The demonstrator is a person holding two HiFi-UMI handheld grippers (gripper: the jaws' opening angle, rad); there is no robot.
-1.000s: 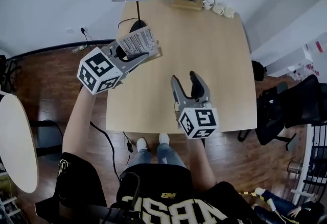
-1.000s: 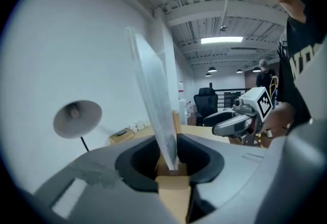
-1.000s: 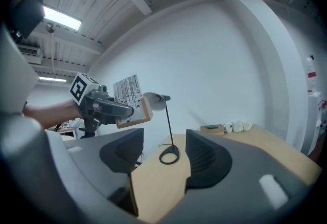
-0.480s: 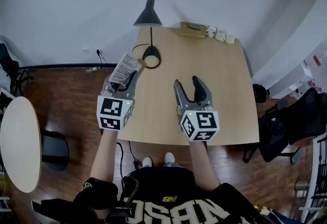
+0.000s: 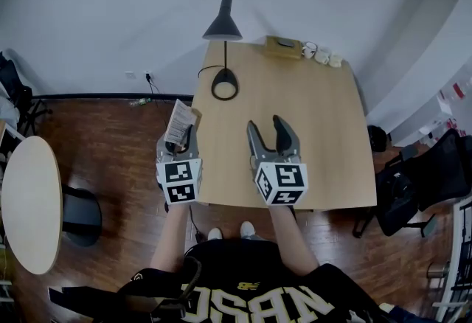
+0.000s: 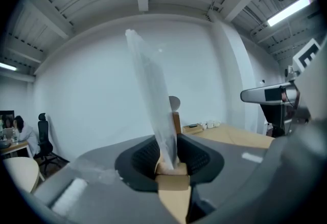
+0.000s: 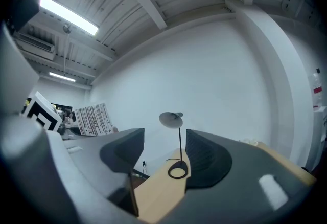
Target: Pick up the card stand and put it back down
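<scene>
The card stand (image 5: pixel 181 122) is a clear upright sheet holding a striped printed card, set in a small wooden base. My left gripper (image 5: pixel 183 144) is shut on that base and holds it in the air at the left edge of the wooden table (image 5: pixel 324 137). In the left gripper view the clear sheet (image 6: pixel 153 105) rises tilted out of the wooden base (image 6: pixel 171 171) between the pads. My right gripper (image 5: pixel 268 130) hovers over the table's near middle. Its jaws have just closed a little but stand open, with nothing between them (image 7: pixel 163 149).
A black desk lamp (image 5: pixel 223 56) stands at the table's far left. A wooden box (image 5: pixel 282 46) and small cups (image 5: pixel 321 56) sit along the far edge. A round table (image 5: pixel 29 211) is at the left and a dark chair (image 5: pixel 413 167) at the right.
My left gripper has carried the card stand from beside the lamp back toward me, to the table's left edge, and turned to point forward. The right gripper has barely shifted.
</scene>
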